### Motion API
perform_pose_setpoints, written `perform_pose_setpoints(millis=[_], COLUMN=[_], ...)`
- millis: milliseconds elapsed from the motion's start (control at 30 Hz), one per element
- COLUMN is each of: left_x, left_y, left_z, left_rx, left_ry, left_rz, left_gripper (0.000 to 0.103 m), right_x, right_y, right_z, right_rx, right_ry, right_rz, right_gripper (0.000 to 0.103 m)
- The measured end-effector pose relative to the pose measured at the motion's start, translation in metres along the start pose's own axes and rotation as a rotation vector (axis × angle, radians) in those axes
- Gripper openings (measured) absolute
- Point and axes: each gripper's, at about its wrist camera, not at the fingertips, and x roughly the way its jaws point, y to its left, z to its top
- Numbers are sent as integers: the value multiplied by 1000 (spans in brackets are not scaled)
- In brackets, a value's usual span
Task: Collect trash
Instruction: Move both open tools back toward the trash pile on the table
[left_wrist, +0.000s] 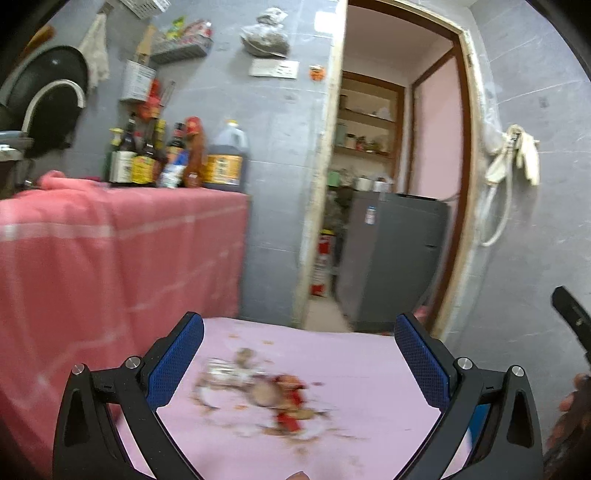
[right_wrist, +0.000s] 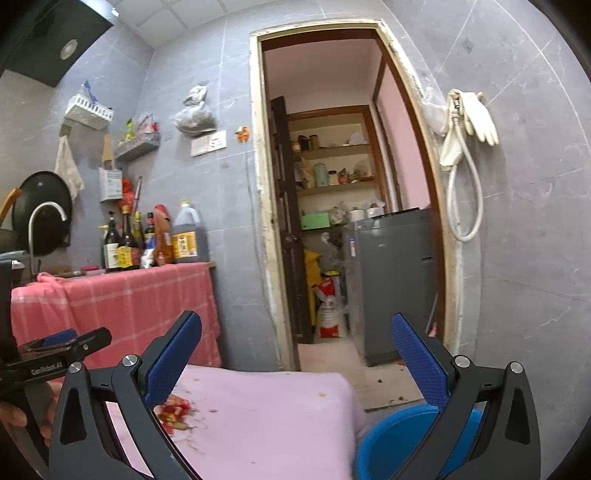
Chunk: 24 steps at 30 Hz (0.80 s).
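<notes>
Two views are given, one from each wrist.

In the left wrist view, the left gripper (left_wrist: 299, 354) is seen with its blue-padded jaws spread wide apart and nothing held between them. Below and ahead of it a pink tabletop (left_wrist: 369, 369) is shown. A blurred heap of trash (left_wrist: 266, 391), made up of wrappers, red scraps and crumbs, is spread near the middle of the tabletop, closer to the near edge than to the far one. Smaller crumbs are scattered around it. Beyond the tabletop's left edge a counter draped in a pink checked cloth (left_wrist: 122, 251) is seen, with a row of bottles (left_wrist: 173, 155) stood at its back edge against the grey tiled wall. A doorway (left_wrist: 399, 177) is seen past the far edge. At the right border a part of the right gripper (left_wrist: 572, 314) is caught, and a hand (left_wrist: 570, 398) below it.

In the right wrist view, the right gripper (right_wrist: 297, 354) is likewise shown with jaws wide apart and empty. The trash (right_wrist: 175, 411) is seen near the left edge of the tabletop (right_wrist: 277, 413), partly hidden behind the left finger. A blue bucket (right_wrist: 399, 439) is placed just beside the tabletop's right edge, lower down. The left gripper (right_wrist: 61, 343) is seen at the left border, side-on.
</notes>
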Motion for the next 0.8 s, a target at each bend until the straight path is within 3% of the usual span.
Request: perform_pose_setpoints(millis=[267,500,800], left_x=[-7,-2,26], left_y=[36,57,75], left_z=[-29,-65,-83], left_rx=[15,27,23], left_ry=[41,126,251], left_rz=[98,133,143], left_gripper=[101,101,101], right_x=[15,32,60], right_y=[25,41,53], right_z=[-15,-37,-71], right_rx=[-20,-66,-92], right_ry=[66,163,292], right_rz=[63,115,162], right_gripper=[103,103,103])
